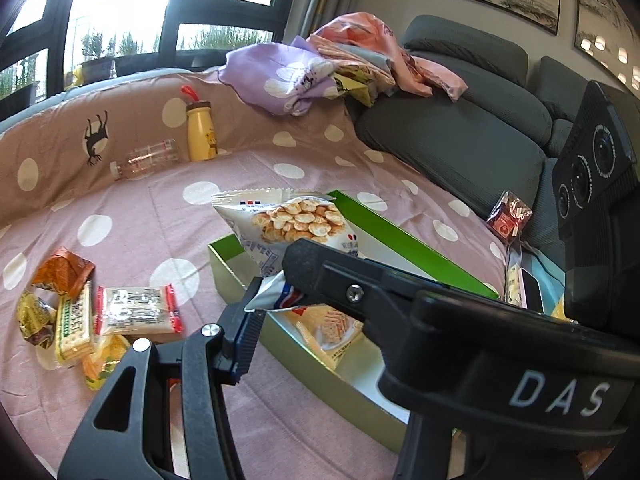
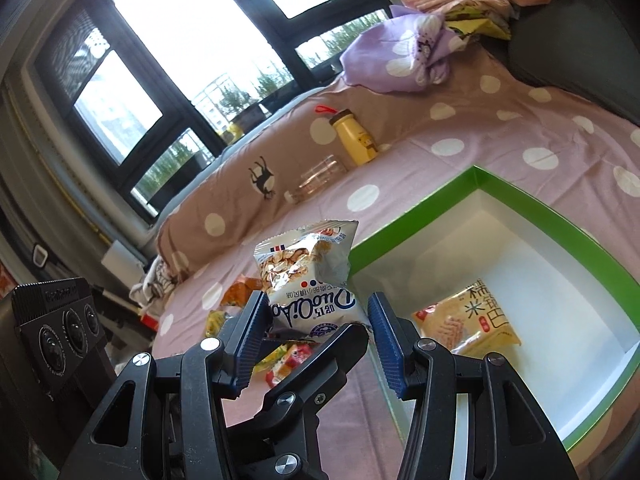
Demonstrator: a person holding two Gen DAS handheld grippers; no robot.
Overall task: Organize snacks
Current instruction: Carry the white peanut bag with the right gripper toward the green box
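My left gripper (image 1: 274,300) is shut on the bottom edge of a white cracker bag (image 1: 288,232) and holds it over the near corner of a green box (image 1: 404,236). In the right wrist view the same bag (image 2: 308,280) stands between the open fingers (image 2: 254,336) of my right gripper (image 2: 316,340), with the left gripper's black jaw clamped across its lower edge. A yellow rice-cracker packet (image 2: 472,320) lies inside the box (image 2: 520,208); it also shows in the left wrist view (image 1: 332,328). Several loose snack packets (image 1: 80,312) lie on the pink dotted sheet at the left.
A yellow bottle (image 1: 201,132) and a clear plastic bottle (image 1: 144,160) lie by the brown cushion at the back. A pile of clothes (image 1: 320,64) sits on the grey sofa (image 1: 460,140). A small red packet (image 1: 509,218) rests right of the box.
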